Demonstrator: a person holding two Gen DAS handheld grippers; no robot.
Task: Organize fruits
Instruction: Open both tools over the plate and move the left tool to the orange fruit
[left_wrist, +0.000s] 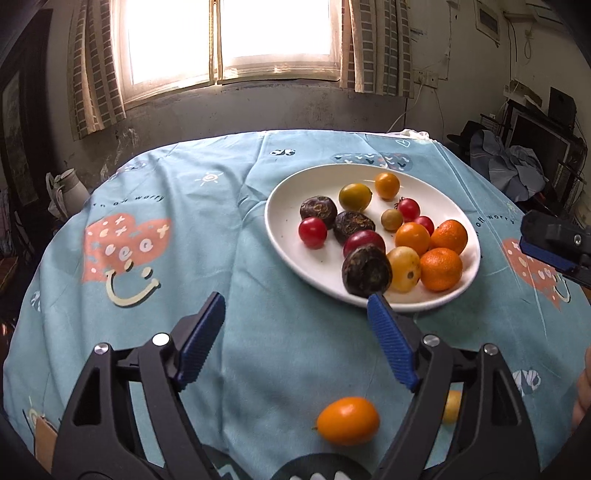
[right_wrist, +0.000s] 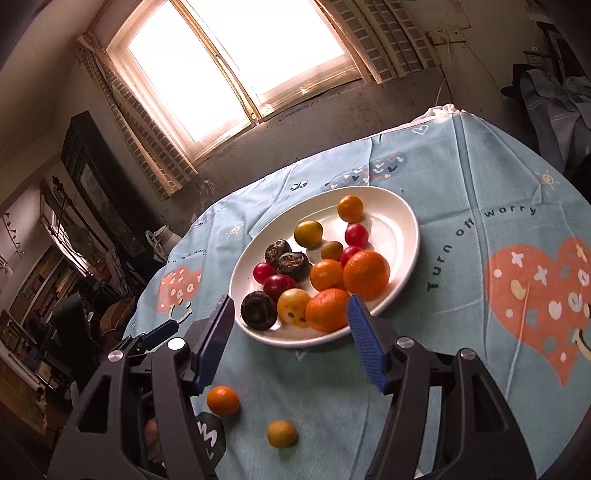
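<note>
A white plate (left_wrist: 284, 236) (right_wrist: 400, 229) on the light-blue tablecloth holds several fruits: orange mandarins (left_wrist: 441, 268) (right_wrist: 366, 274), red cherry tomatoes (left_wrist: 313, 232), dark brown wrinkled fruits (left_wrist: 366, 270) (right_wrist: 258, 310) and yellow ones. Two small fruits lie loose on the cloth in front of the plate: an orange one (left_wrist: 348, 420) (right_wrist: 222, 400) and a yellow one (left_wrist: 451, 406) (right_wrist: 282, 434), which the left gripper's finger partly hides in the left wrist view. My left gripper (left_wrist: 295, 301) stands open over bare cloth, its right tip at the plate's near rim. My right gripper (right_wrist: 291, 301) is open too and holds nothing, its tips at the plate's front edge.
The cloth-covered table (left_wrist: 166, 258) drops off at the left and at the back, under a bright window. A white jug (left_wrist: 70, 188) stands beyond the left edge. Dark furniture with clothes (left_wrist: 517, 162) stands to the right. Part of a hand (left_wrist: 583, 387) shows at the right border.
</note>
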